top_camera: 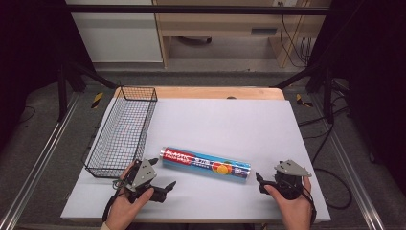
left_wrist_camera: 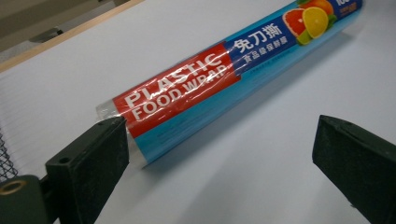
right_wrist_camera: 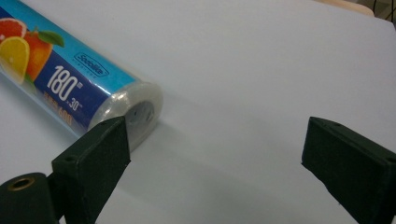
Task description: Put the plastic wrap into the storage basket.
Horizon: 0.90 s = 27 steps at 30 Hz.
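Roll of plastic wrap (top_camera: 206, 164) lying flat on white worktop (top_camera: 230, 120), just right of wire basket (top_camera: 122, 132). Left tool (top_camera: 160, 175) near roll's left end, jaws spread, nothing between them. Right tool (top_camera: 261, 183) close by roll's right end, jaws spread, gripping nothing. Neither touching roll.

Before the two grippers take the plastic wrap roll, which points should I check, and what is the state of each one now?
1. Left gripper jaws open: ok.
2. Right gripper jaws open: ok.
3. Plastic wrap roll lies flat on the white table cover, nothing on it: ok.
4. Roll end between the left jaws: not ok, it lies beside one jaw.
5. Roll end between the right jaws: not ok, also off to one side.
6. Wire basket stands apart from the roll: ok.
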{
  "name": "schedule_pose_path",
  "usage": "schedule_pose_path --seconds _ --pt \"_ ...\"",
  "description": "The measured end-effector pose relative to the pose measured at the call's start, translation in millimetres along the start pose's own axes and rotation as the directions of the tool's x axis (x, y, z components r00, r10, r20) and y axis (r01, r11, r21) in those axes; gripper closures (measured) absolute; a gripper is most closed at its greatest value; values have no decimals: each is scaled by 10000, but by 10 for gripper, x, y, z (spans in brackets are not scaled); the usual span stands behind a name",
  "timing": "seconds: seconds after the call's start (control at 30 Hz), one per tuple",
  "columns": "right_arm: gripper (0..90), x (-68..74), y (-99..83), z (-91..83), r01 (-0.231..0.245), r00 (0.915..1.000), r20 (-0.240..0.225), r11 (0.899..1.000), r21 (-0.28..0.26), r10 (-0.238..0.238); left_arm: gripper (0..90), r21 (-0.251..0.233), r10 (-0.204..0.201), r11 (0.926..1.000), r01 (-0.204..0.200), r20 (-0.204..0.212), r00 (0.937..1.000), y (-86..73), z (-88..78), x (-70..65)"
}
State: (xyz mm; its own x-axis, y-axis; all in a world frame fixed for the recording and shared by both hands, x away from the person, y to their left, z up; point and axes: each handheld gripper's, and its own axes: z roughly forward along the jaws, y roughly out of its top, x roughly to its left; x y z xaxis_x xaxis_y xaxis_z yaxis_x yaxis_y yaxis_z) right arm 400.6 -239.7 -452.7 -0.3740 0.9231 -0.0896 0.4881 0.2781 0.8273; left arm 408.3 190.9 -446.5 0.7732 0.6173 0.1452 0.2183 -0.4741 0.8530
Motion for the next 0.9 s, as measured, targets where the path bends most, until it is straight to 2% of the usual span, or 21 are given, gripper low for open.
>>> schedule_pose_path --seconds 0.1,0.17,0.2,0.3,0.37,0.47,0.5,0.53,0.6,0.7,0.73,0.77,0.83,0.87,0.9 --pt "81 21 38 -13 147 9999 18 9997 -177 -146 34 13 -70 10000 70 326 9994 -9 -14 -2" --pt "82 29 57 -19 311 9995 -4 9993 -223 -311 32 20 -58 10000 58 404 9992 -13 -19 -1" --pt "95 65 128 -28 738 9972 -131 9971 -189 -741 32 27 -18 10000 16 546 9985 -10 -37 5" --pt "99 147 240 -34 1375 9894 -454 9904 -128 -1380 32 -36 -109 9999 112 837 9964 -6 -65 27" --pt "93 217 344 -32 1873 9784 -891 9823 24 -1863 32 -95 -206 9997 218 1064 9941 -1 -77 42" --pt "87 314 554 -36 2792 9508 -1403 9602 15 -2762 32 -141 -167 9997 187 1278 9917 6 -89 60" --pt "87 314 554 -36 2792 9508 -1403 9602 15 -2762 31 -141 -167 9997 187 1278 9917 6 -89 60" --pt "71 372 718 -7 3401 9248 -1841 9404 79 -3329 31 -187 -319 9992 346 1301 9910 -3 -101 83" --pt "80 419 846 51 3790 9017 -2317 9252 176 -3649 31 -287 -472 9983 515 1353 9897 -2 -107 97" --pt "85 490 971 183 4173 8735 -2875 9084 262 -3930 31 -339 -495 9979 550 1457 9881 -5 -107 106" --pt "86 523 1013 249 4348 8603 -3107 8999 337 -4041 31 -324 -494 9980 547 1479 9878 -7 -105 106" --pt "90 545 1033 289 4429 8535 -3227 8958 360 -4091 31 -316 -487 9980 539 1486 9877 -8 -103 106" --pt "92 599 1082 392 4688 8346 -3497 8822 452 -4256 31 -317 -490 9980 544 1495 9875 -9 -102 107" --pt "92 599 1082 392 4688 8346 -3497 8822 452 -4256 31 -311 -491 9980 543 1493 9876 -9 -103 109" --pt "95 633 1107 459 4858 8210 -3686 8726 501 -4359 31 -309 -493 9980 543 1459 9881 -9 -104 110"
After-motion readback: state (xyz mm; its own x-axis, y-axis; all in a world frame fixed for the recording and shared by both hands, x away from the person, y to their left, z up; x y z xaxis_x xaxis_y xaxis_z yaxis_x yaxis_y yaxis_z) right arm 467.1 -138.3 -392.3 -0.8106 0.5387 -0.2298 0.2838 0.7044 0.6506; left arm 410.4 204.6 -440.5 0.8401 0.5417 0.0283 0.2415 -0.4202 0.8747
